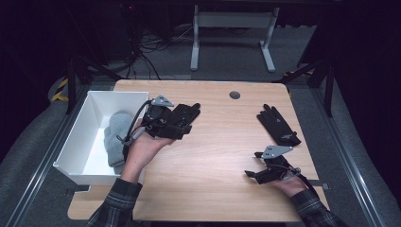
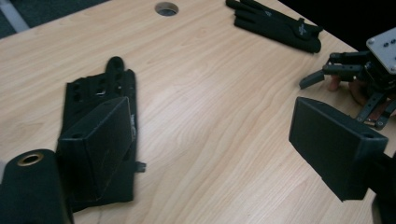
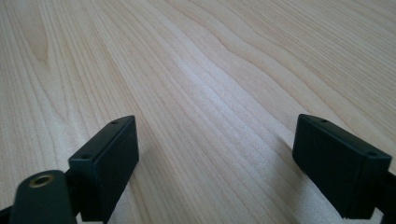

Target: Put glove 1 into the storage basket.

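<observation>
Nearest the high camera we saw 2 plaid sleeves at the table's [image 1: 213,142] front edge. The left gripper [image 2: 205,140] had its jaws spread wide; 1 jaw lay over a black glove [image 2: 100,93] flat on the wood, the other stood well apart over bare table, so nothing was pinched. That glove [image 1: 187,116] sat left of centre, just beside the white bin [image 1: 90,137], which held a grey cloth [image 1: 116,137]. The right gripper [image 3: 215,158] hung low over bare wood near the front right, jaws spread, empty. A 2nd black glove [image 1: 279,125] lay beyond it, near the right edge. A cable hole [image 1: 234,95] sat at the back.
</observation>
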`<control>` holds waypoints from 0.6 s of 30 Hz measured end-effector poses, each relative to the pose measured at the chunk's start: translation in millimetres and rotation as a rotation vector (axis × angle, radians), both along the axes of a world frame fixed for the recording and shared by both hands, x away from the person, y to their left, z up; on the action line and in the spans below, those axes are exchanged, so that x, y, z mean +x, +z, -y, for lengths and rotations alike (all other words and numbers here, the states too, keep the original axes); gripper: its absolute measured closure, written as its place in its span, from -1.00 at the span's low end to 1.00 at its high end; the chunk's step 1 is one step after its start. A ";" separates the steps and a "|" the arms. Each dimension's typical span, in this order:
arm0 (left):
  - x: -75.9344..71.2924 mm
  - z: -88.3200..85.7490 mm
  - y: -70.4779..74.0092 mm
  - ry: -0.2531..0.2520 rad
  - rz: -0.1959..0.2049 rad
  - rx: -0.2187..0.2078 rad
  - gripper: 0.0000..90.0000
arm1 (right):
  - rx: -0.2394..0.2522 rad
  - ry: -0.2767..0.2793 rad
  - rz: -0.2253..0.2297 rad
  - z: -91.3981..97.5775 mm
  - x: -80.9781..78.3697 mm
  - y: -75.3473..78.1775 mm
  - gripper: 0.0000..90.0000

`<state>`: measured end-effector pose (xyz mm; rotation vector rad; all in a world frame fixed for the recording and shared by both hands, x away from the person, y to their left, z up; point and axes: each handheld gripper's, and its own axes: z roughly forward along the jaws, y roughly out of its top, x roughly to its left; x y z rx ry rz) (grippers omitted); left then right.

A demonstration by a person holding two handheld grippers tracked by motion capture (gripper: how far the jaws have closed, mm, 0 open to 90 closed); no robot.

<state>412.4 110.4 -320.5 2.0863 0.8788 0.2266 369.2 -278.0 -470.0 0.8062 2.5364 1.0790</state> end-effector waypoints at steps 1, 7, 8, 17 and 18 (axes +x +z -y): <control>-0.9 4.0 -3.2 -0.006 0.000 0.002 -0.68 | 0.000 0.000 0.000 -0.1 -0.1 0.0 -0.67; -7.2 26.6 -23.2 -0.048 -0.011 0.040 -0.68 | -0.001 0.000 0.000 -0.1 -0.1 0.0 -0.67; -8.5 30.2 -27.3 -0.053 -0.011 0.044 -0.68 | -0.002 0.000 0.000 -0.2 -0.2 0.0 -0.67; -18.4 50.1 -69.7 -0.097 -0.017 0.076 -0.68 | -0.001 -0.001 0.001 -0.4 -0.3 -0.1 -0.68; -18.4 50.1 -69.7 -0.097 -0.017 0.076 -0.68 | -0.002 -0.002 0.001 -0.3 -0.4 -0.1 -0.68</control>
